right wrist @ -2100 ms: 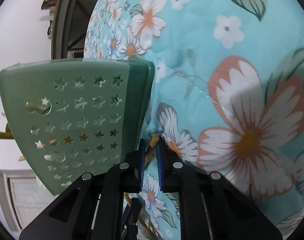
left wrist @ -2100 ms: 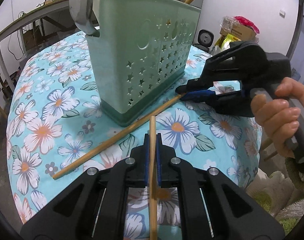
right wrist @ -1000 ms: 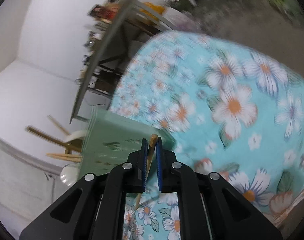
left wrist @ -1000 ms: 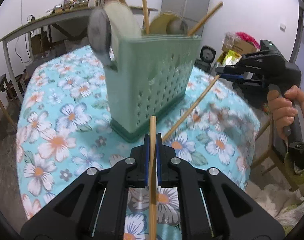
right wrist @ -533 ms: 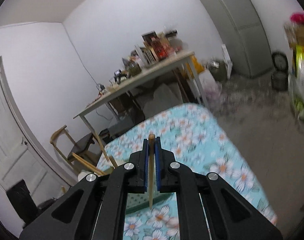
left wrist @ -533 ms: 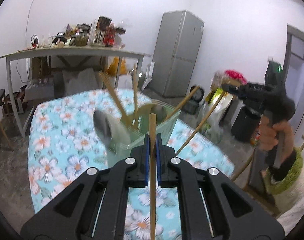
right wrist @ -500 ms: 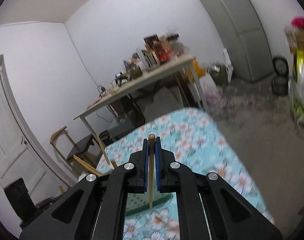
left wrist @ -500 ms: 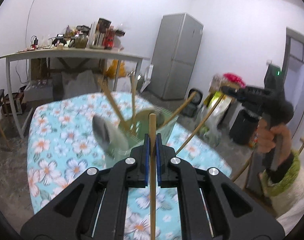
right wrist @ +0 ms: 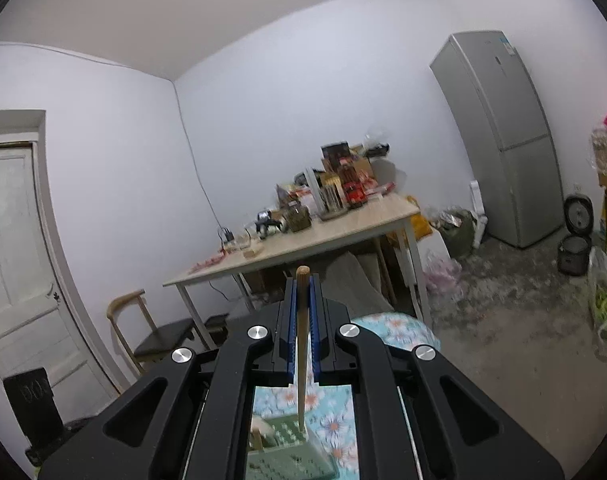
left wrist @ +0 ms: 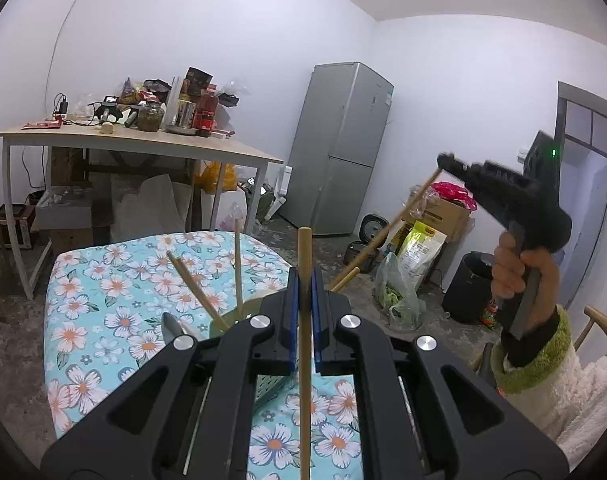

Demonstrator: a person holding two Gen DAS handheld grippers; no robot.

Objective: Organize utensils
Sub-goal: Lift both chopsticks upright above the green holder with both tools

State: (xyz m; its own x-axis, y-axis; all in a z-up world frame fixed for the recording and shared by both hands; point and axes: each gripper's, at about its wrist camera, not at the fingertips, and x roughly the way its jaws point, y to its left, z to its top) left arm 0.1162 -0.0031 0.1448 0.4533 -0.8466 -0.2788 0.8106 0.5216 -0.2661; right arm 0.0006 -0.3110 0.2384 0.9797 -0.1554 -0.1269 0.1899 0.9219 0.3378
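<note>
My left gripper (left wrist: 304, 276) is shut on a wooden chopstick (left wrist: 304, 248) that stands upright between its blue pads. Below and behind it stands the green perforated utensil holder (left wrist: 269, 386) on the floral-cloth table (left wrist: 87, 320), mostly hidden by the jaws. Chopsticks (left wrist: 195, 288) and a metal spoon (left wrist: 169, 326) stick out of the holder. At the right a person's hand (left wrist: 519, 268) holds my right gripper (left wrist: 443, 158) high, shut on a second chopstick (left wrist: 387, 228) that slants down toward the holder. In the right wrist view that gripper (right wrist: 302, 280) clamps its chopstick (right wrist: 301, 340) above the holder (right wrist: 287, 448).
A wooden table (left wrist: 143, 144) crowded with jars and boxes stands at the back, a grey fridge (left wrist: 343, 148) beside it. Bags, a box and a black bin (left wrist: 463, 288) sit on the floor at the right. A chair (right wrist: 143, 320) stands by a white door (right wrist: 11, 240).
Both grippers have risen well above the table with their chopsticks. The holder has dropped low in both views. The right gripper has rolled from sideways to upright.
</note>
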